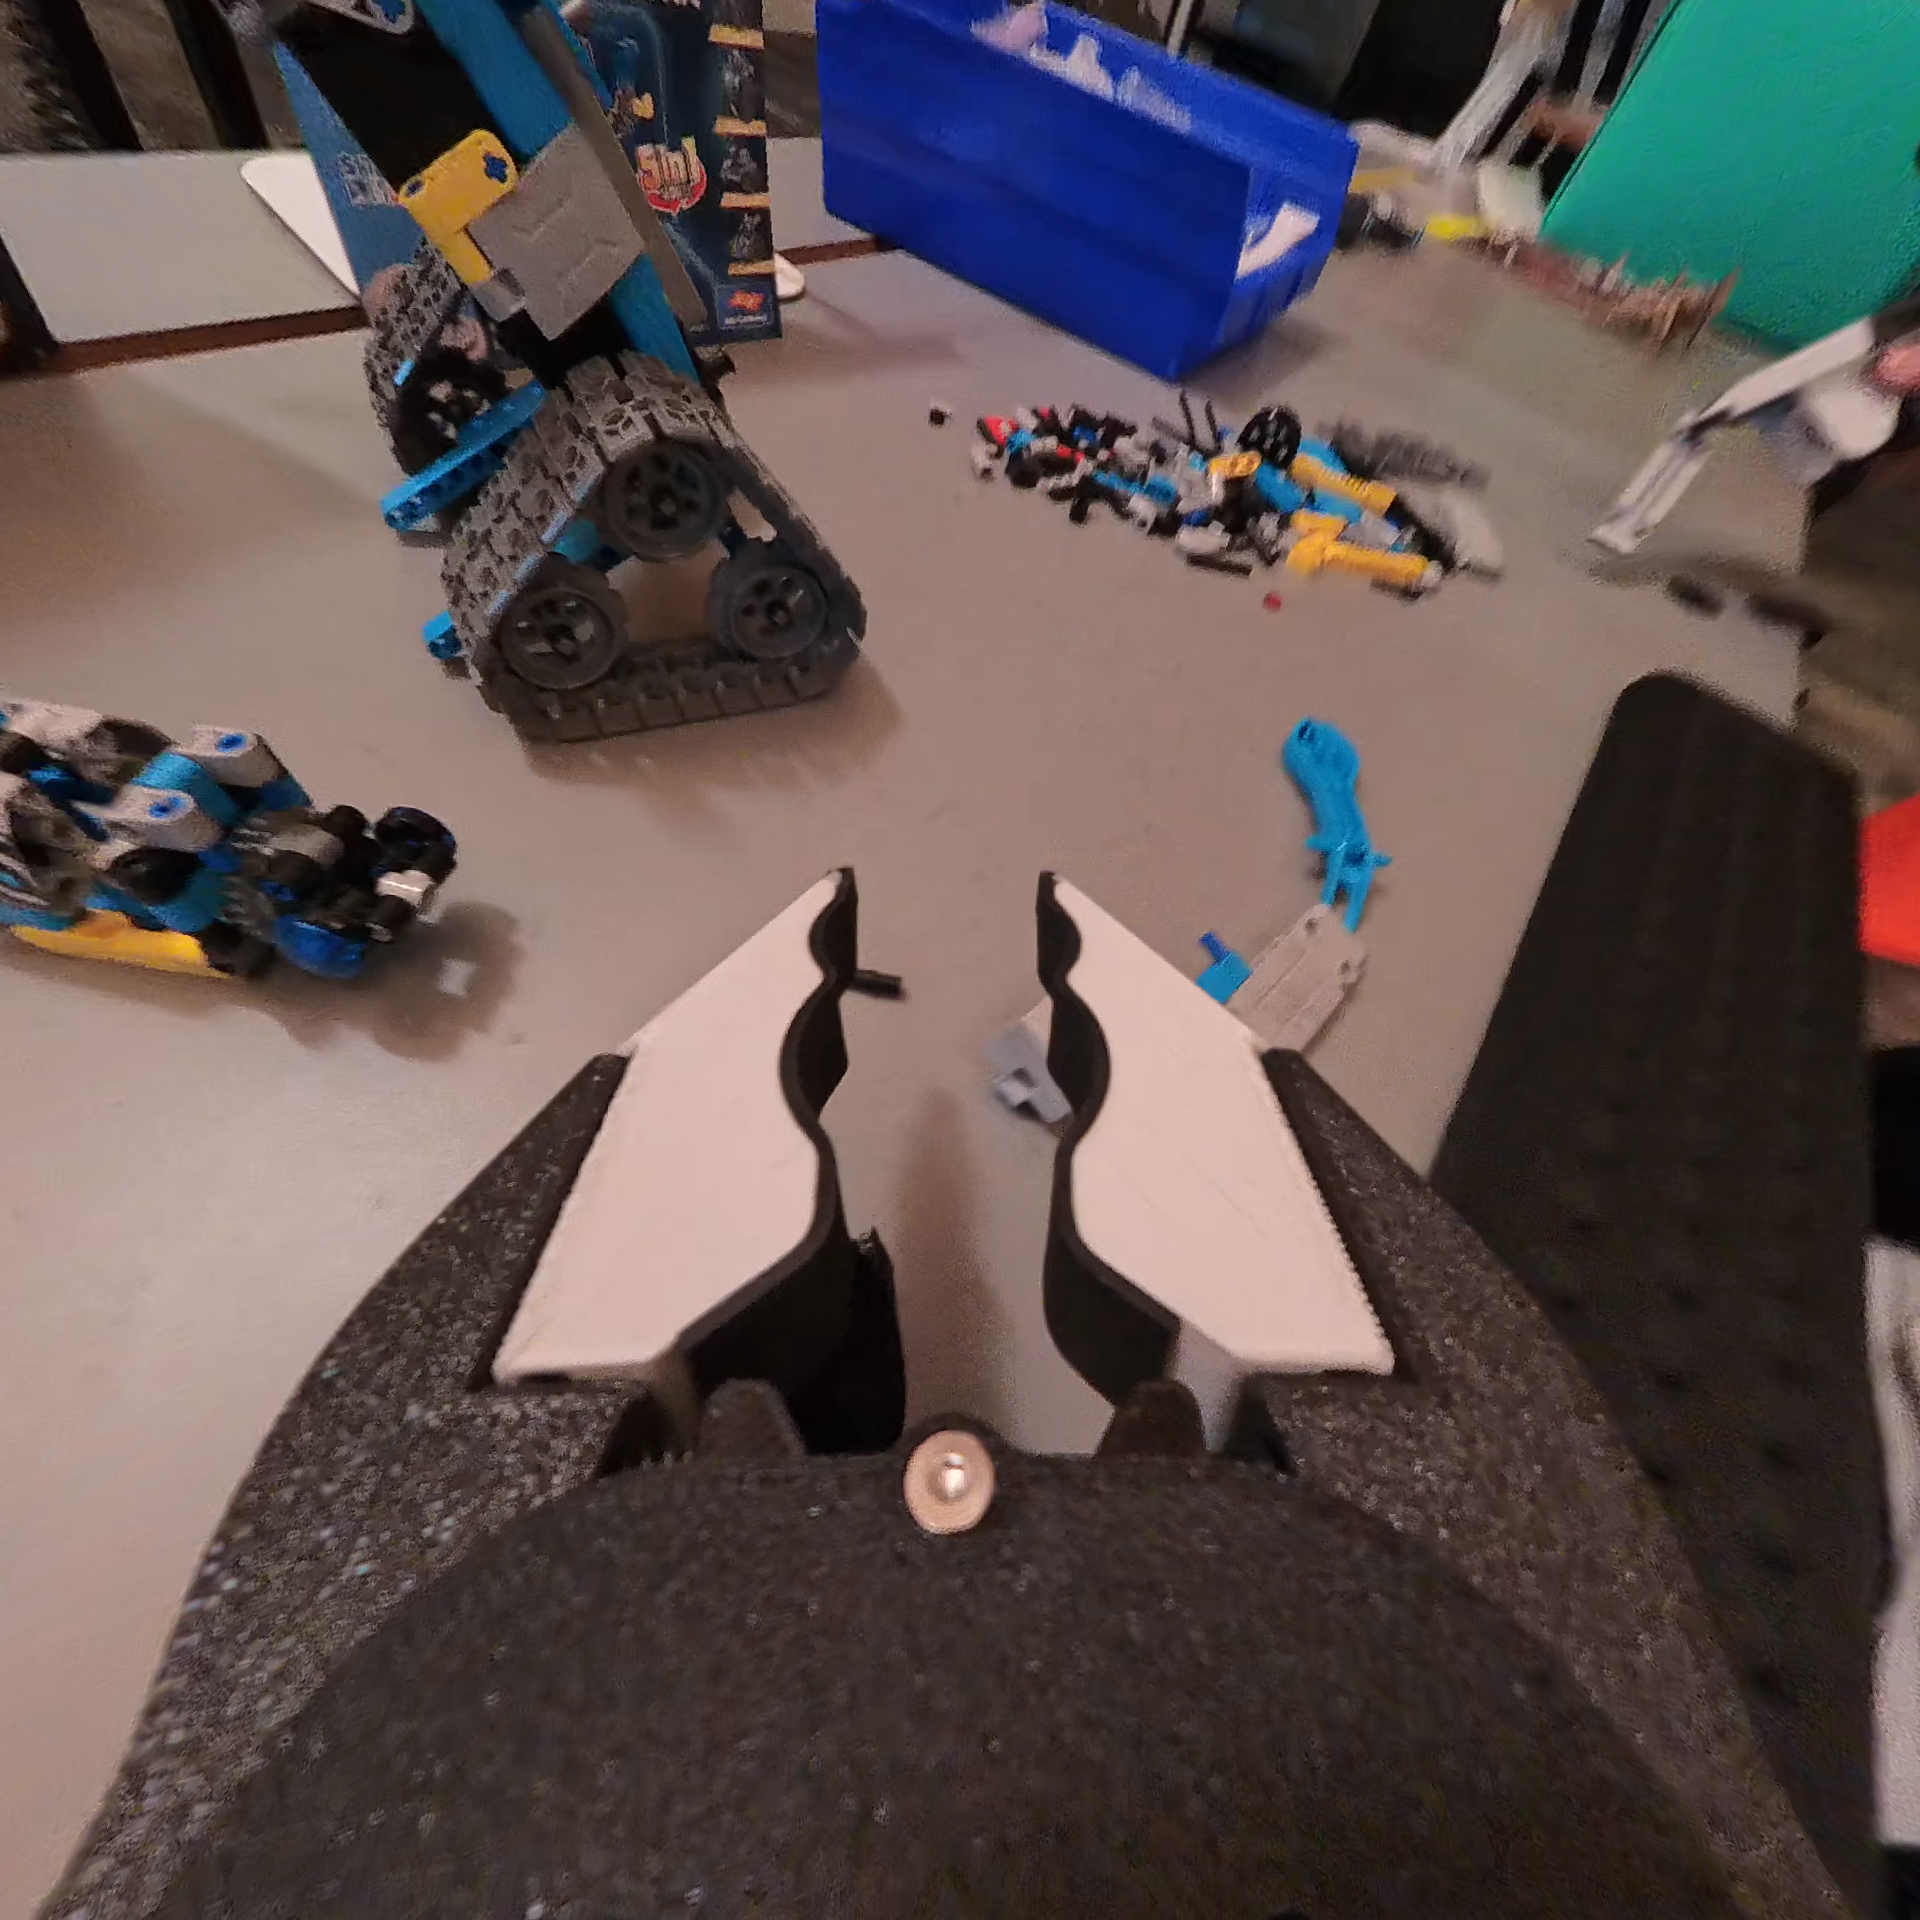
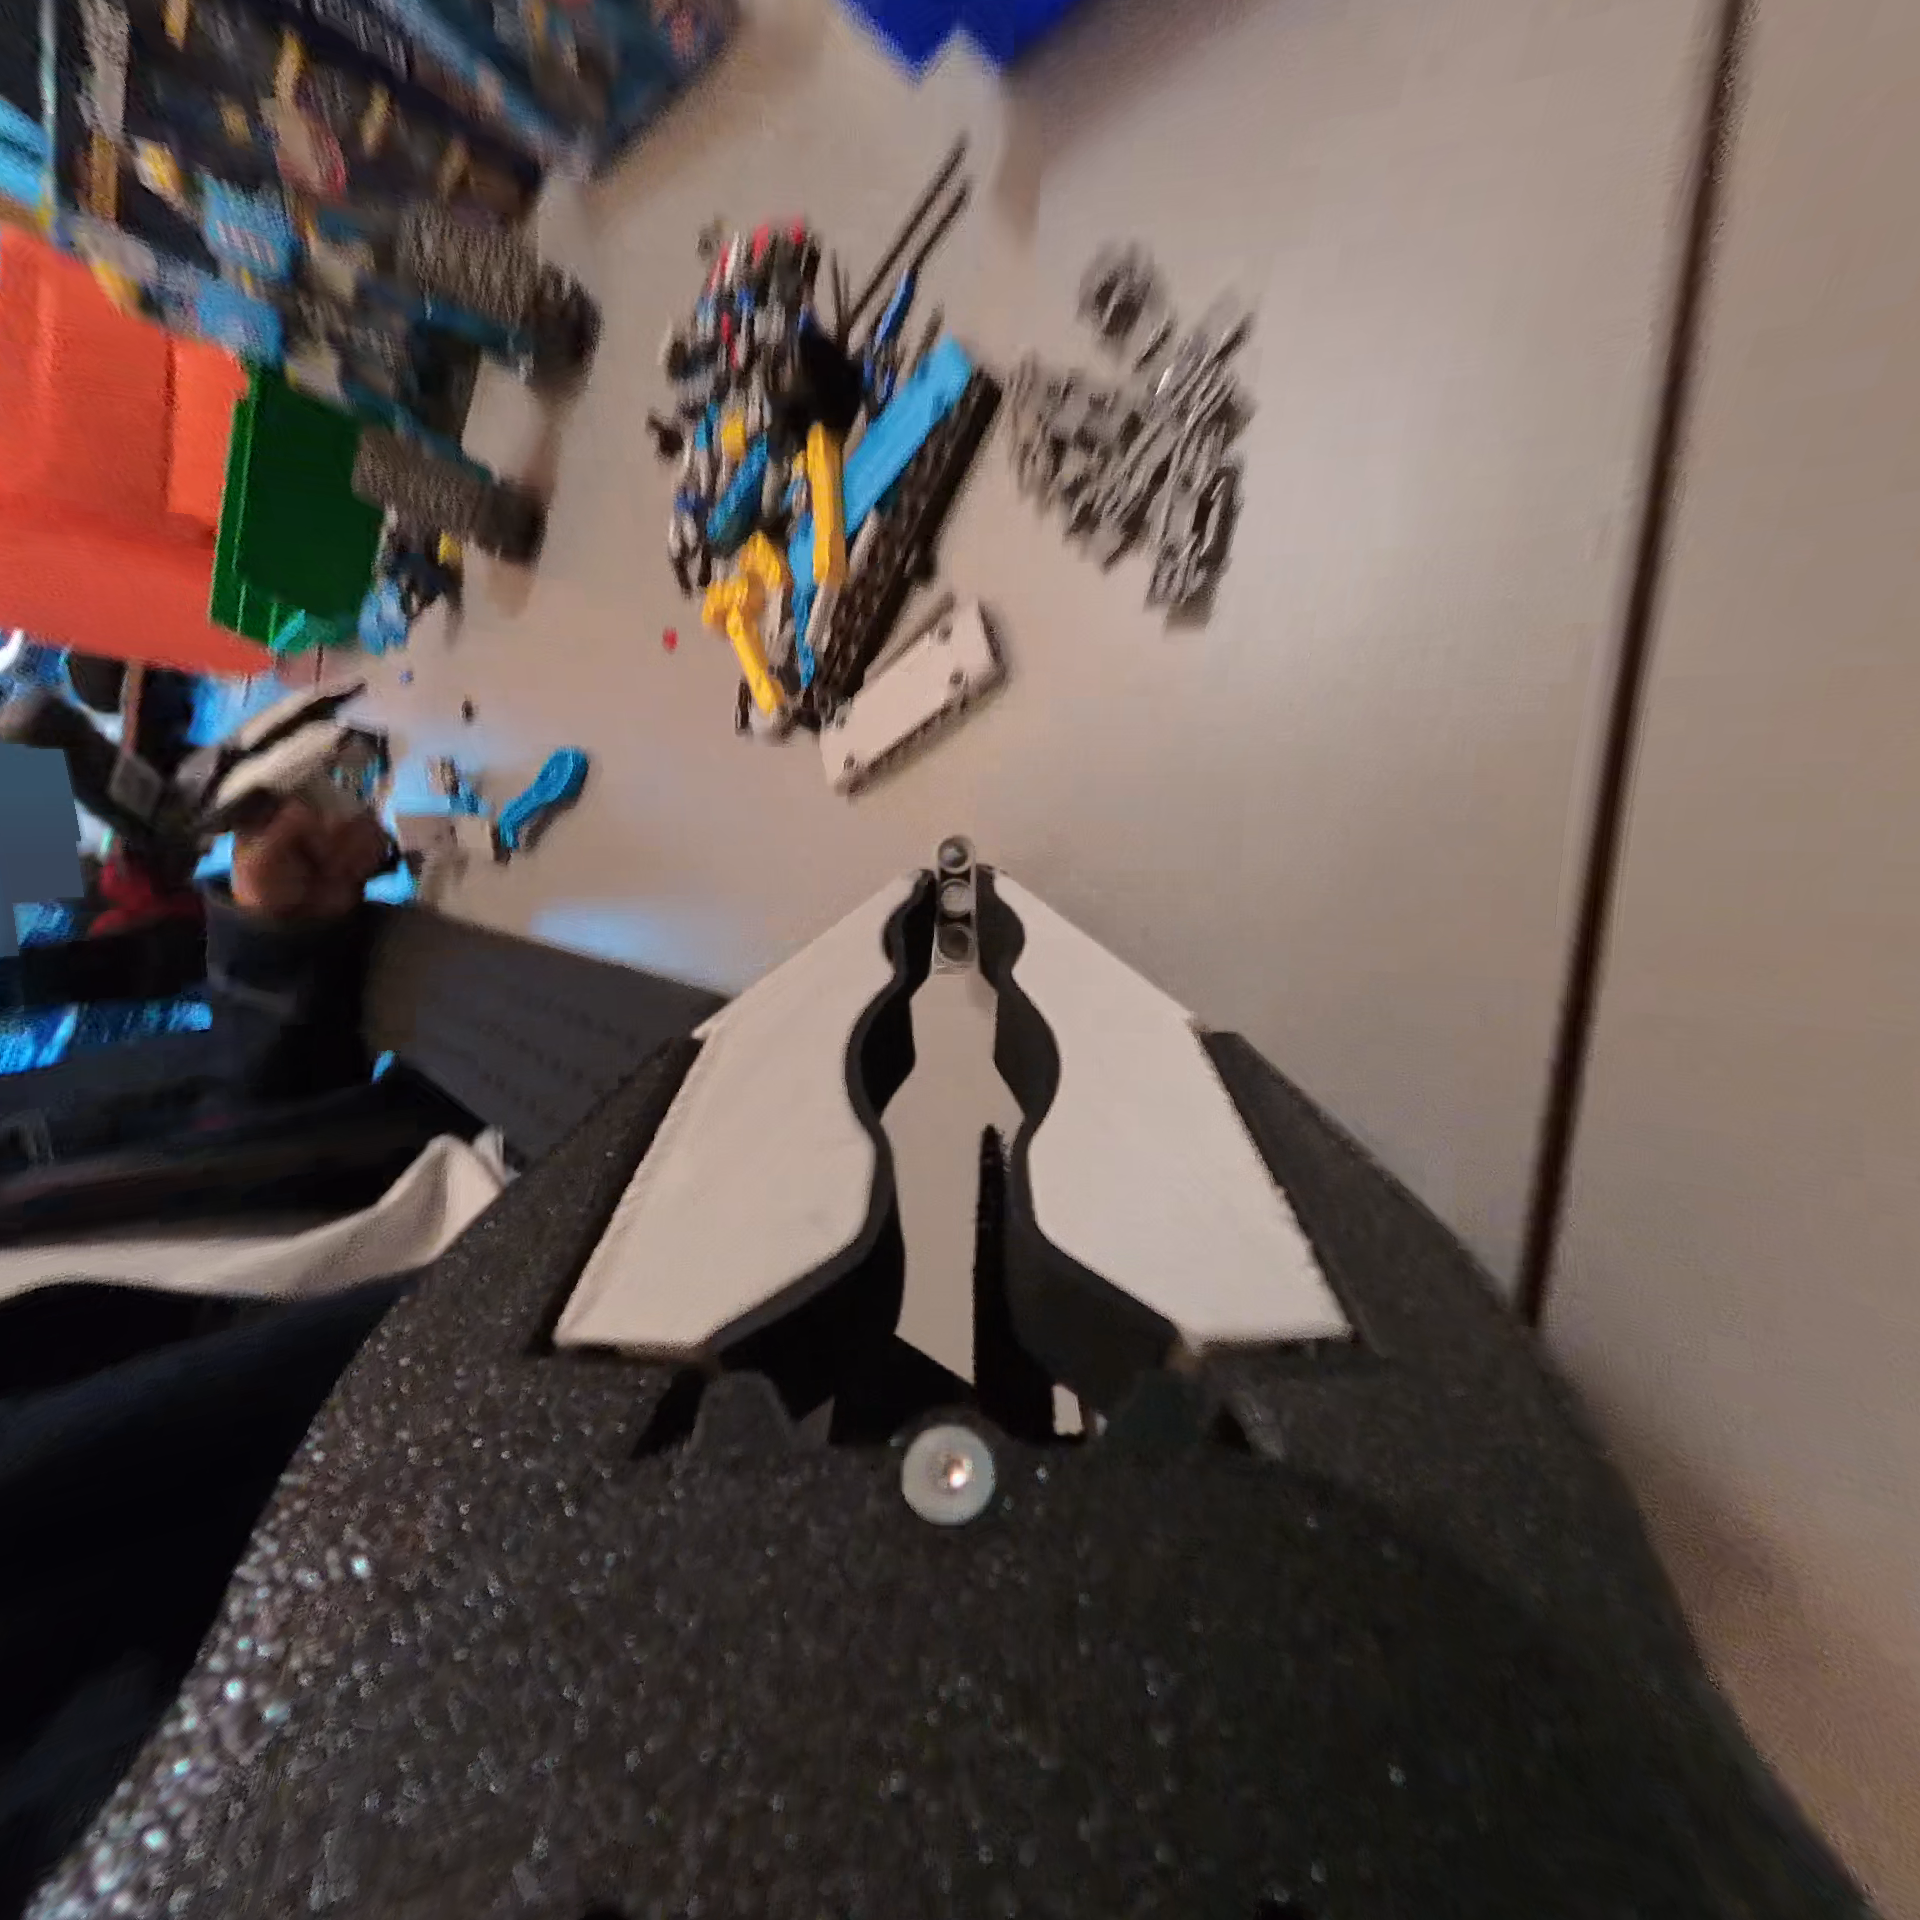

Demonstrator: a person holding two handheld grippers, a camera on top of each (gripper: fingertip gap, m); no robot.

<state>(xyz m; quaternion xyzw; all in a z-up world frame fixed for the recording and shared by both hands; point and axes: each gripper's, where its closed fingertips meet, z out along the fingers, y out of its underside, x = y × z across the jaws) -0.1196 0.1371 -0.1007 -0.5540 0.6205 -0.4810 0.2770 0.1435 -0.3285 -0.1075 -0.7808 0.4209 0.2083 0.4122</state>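
Note:
My left gripper (image 1: 948,883) is open and empty above the grey table (image 1: 987,727). A small black pin (image 1: 879,980) lies by its left finger, and a small grey piece (image 1: 1018,1070) lies by its right finger. A grey panel with a blue peg (image 1: 1288,977) and a light blue curved piece (image 1: 1330,800) lie to the right. My right gripper (image 2: 954,883) is shut on a small grey holed beam (image 2: 954,914), held above the table. A pile of loose building pieces (image 2: 821,468) lies ahead of it; the pile also shows in the left wrist view (image 1: 1236,488).
A tracked model (image 1: 634,520) stands at the middle left, with a toy box (image 1: 717,156) behind it. A small blue and yellow model car (image 1: 187,862) sits at the left. A blue bin (image 1: 1070,177) stands at the back. The other gripper (image 1: 1662,1039) shows at the right. Orange and green boxes (image 2: 156,468) are blurred. Tip to tip, the grippers are about 55 cm apart.

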